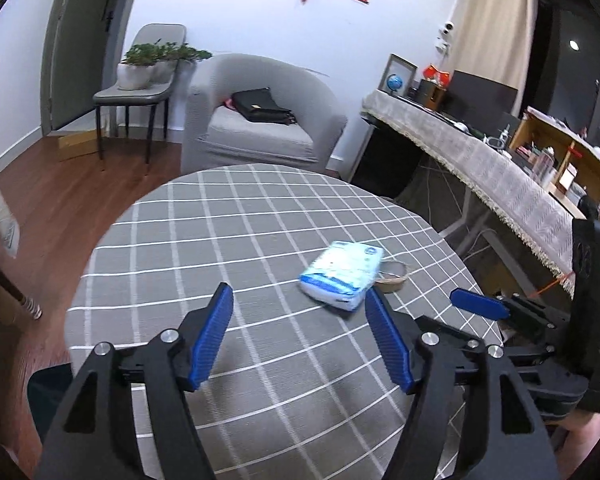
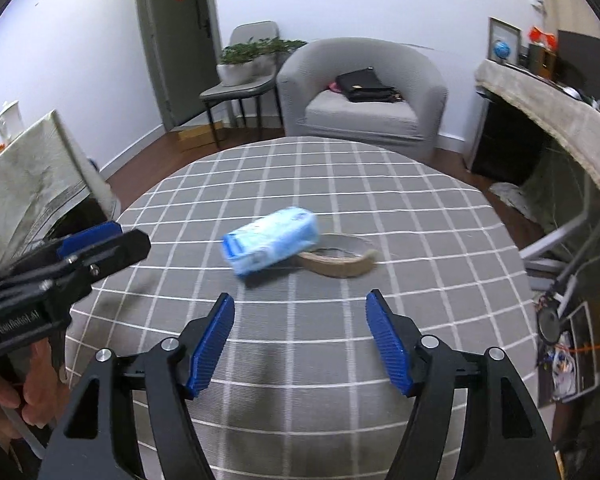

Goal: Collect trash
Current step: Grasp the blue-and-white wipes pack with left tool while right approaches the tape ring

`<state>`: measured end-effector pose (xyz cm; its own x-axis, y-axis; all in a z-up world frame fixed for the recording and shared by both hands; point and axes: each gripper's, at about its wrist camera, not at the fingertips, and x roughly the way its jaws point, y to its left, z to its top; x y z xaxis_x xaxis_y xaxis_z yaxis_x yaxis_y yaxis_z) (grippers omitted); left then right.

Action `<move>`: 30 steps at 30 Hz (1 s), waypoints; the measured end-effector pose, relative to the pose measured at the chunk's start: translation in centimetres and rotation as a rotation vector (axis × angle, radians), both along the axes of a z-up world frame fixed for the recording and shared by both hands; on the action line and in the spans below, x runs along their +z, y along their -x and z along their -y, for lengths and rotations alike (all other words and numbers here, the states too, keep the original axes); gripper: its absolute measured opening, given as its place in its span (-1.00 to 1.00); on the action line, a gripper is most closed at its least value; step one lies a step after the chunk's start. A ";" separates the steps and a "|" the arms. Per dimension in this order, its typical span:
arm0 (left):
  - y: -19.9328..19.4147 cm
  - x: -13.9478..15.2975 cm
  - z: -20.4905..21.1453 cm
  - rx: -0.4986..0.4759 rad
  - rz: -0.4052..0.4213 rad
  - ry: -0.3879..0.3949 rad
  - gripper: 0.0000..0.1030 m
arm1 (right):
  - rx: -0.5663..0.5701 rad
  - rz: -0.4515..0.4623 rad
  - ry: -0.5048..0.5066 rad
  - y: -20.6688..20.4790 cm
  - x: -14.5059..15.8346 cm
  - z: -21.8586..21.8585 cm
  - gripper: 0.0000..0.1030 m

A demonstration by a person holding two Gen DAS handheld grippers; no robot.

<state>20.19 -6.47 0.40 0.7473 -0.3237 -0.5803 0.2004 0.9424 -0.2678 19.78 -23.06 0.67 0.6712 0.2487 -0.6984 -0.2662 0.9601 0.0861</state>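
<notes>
Grey checked cloth covers the round table (image 1: 228, 216) I am working over, and on it lies a pale blue soft pack (image 1: 342, 276), probably tissues, resting on its side toward the right half of the tabletop. One end of the pack sits on top of a brown tape roll (image 2: 340, 260) that lies flat on the cloth just behind it. My left gripper (image 1: 300, 320) hangs over the near part of the table with its blue pads spread wide and nothing between them; in its own view the pack lies just beyond the right pad. My right gripper (image 2: 300, 326) is likewise spread wide and empty, with the pack ahead of it and slightly to the left, clear of both pads. From the right wrist view I see the left gripper coming in from the left edge, with a hand (image 2: 16, 392) on its grip. Beyond the table stand a grey armchair (image 2: 364, 92) with a black bag (image 2: 364, 84) on its seat, and a chair carrying potted plants (image 2: 256, 56).
</notes>
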 end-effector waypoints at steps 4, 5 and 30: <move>-0.3 -0.2 2.8 -0.047 0.020 -0.104 0.40 | -0.029 -0.007 -0.013 0.0 -0.2 2.1 0.35; -0.4 -0.2 3.3 -0.058 0.022 -0.120 0.41 | -0.035 -0.014 -0.023 -0.1 -0.4 2.7 0.35; -7.1 -5.0 8.9 -0.267 -0.063 -0.421 -0.41 | 0.164 -0.043 0.038 -3.4 -2.1 3.3 0.59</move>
